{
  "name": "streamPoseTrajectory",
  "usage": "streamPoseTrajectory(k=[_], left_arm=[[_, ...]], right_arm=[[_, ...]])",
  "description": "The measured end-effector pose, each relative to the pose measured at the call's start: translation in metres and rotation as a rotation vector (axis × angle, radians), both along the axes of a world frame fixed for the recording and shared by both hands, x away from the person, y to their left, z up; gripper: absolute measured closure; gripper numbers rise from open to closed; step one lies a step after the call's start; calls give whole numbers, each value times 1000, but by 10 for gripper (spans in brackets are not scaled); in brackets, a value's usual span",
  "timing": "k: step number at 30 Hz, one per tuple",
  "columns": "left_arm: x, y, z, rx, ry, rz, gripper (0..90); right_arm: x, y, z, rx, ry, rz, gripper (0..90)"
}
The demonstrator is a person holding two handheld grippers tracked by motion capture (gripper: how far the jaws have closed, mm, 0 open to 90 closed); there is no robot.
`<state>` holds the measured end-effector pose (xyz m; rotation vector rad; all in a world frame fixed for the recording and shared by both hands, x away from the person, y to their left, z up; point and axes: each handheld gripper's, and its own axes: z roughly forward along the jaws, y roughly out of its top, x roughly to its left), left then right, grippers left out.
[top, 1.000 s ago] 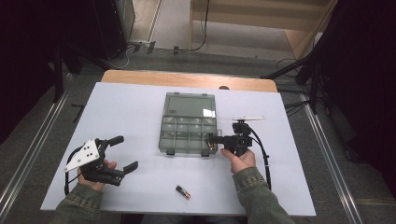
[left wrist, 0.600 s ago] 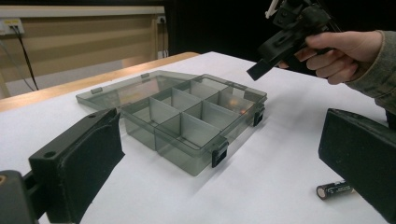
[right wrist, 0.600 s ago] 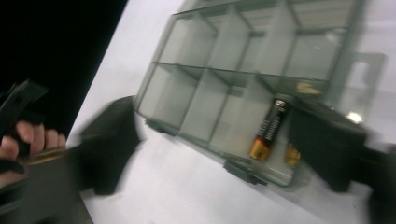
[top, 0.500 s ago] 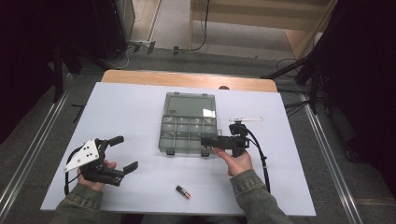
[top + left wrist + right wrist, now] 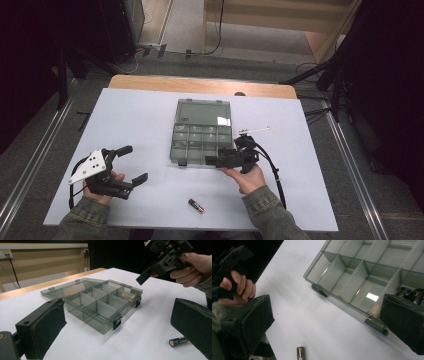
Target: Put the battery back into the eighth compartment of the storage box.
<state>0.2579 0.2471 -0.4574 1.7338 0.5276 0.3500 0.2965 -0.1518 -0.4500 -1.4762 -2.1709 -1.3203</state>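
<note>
A smoky clear compartment box [image 5: 202,131] lies open in the middle of the white table, lid flat behind it. My right gripper [image 5: 211,161] hovers level at its front right corner, pointing left. Its jaws have just been opening and now stand open with nothing between them. In the right gripper view [image 5: 327,320] the box's front row [image 5: 352,280] shows, with two batteries [image 5: 409,293] in one compartment. One loose battery [image 5: 196,205] lies near the table's front edge. My left gripper [image 5: 134,163] rests open at the front left, facing the box [image 5: 100,302].
A thin white stick [image 5: 254,131] lies just right of the box. The table [image 5: 140,115] has a wooden strip along its far edge, with dark floor and rails around it. Black cables trail from both grippers toward the front edge.
My right gripper has slid left along the box's front edge and lifted a little. The left gripper, the box and the loose battery have stayed put.
</note>
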Motion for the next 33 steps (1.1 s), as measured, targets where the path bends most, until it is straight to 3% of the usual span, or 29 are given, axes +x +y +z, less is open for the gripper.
streamPoseTrajectory(k=[14, 24, 33], left_arm=[[0, 0, 0, 0, -2, 3, 0], [0, 0, 0, 0, -4, 3, 0], [0, 0, 0, -1, -3, 0, 0]], right_arm=[[-13, 26, 6, -106, -67, 117, 0], [-17, 39, 4, -156, -45, 174, 0], [-26, 59, -2, -259, -52, 262, 0]])
